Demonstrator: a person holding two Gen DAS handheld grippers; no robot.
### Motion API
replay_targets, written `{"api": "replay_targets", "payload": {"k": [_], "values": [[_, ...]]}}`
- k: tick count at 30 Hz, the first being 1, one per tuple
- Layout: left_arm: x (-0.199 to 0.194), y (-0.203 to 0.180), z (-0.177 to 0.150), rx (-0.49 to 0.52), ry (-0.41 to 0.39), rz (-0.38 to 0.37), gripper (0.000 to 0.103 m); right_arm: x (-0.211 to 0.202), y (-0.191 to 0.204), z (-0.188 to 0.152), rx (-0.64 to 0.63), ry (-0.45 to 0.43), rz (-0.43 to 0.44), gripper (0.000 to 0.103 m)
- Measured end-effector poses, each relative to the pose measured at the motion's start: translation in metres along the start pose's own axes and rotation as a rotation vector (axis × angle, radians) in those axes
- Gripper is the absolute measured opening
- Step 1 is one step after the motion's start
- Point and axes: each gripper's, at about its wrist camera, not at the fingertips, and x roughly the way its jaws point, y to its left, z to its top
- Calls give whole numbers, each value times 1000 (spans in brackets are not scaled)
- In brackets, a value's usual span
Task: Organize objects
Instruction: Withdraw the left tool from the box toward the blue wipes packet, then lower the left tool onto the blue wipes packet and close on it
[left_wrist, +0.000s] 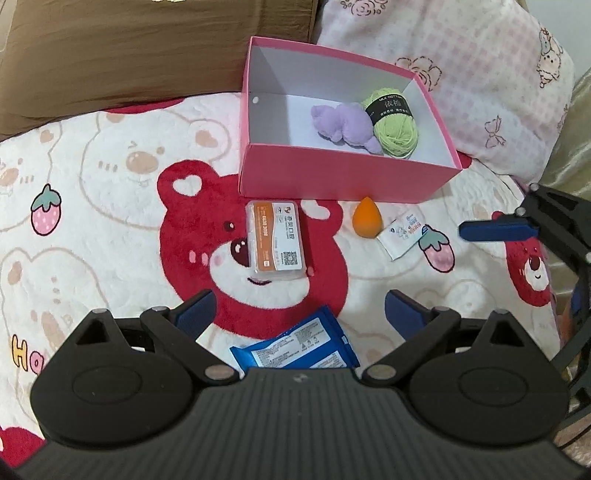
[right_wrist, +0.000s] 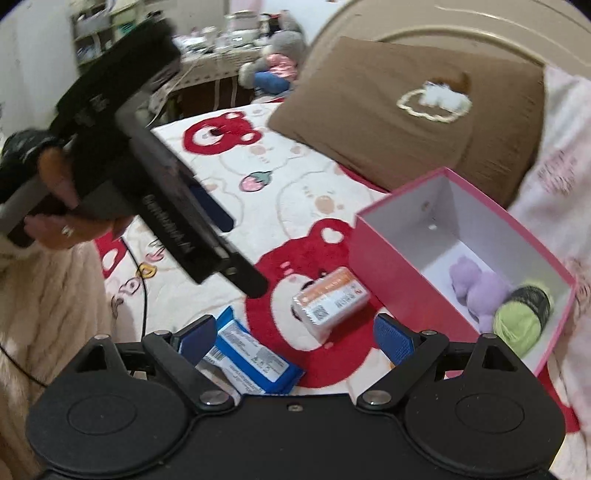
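Note:
A pink box (left_wrist: 343, 177) stands on the bear-print blanket and holds a purple plush toy (left_wrist: 343, 125) and a green yarn ball (left_wrist: 393, 125). In front of it lie a clear case with an orange card (left_wrist: 275, 240), an orange teardrop sponge (left_wrist: 364, 219) and a small white sachet (left_wrist: 402, 236). My left gripper (left_wrist: 299, 314) is open above a blue packet (left_wrist: 295, 350), which lies between its fingers without being pinched. My right gripper (right_wrist: 295, 336) is open and empty. The blue packet (right_wrist: 255, 362) is by its left finger and the clear case (right_wrist: 328, 299) just ahead.
A brown pillow (left_wrist: 129, 55) and a pink-patterned pillow (left_wrist: 461, 74) lie behind the box. In the right wrist view a hand (right_wrist: 55, 221) holds the left gripper at upper left. A cluttered table (right_wrist: 229, 48) stands beyond the bed.

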Motion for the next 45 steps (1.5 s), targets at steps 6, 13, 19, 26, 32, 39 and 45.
{"api": "replay_targets", "payload": {"k": [6,13,19,26,32,39,45], "values": [[10,1,-9,15,33,4,97,21,8,-4,38,57,56,94],[34,5,-17,18,75,37,96,52,6,-16,199,112,105,94],[48,10,-28,48,87,98,95,74,6,-27,272,150,131,94],[70,10,-40,77,120,155,90,100,-6,-44,393,194,130,94],[97,12,-46,52,211,159,78,117,-5,-56,393,237,107,92],[109,17,-52,41,235,183,77,127,-2,-63,399,258,94,92],[111,15,-51,65,222,209,78,131,-4,-69,422,265,73,90]]}}
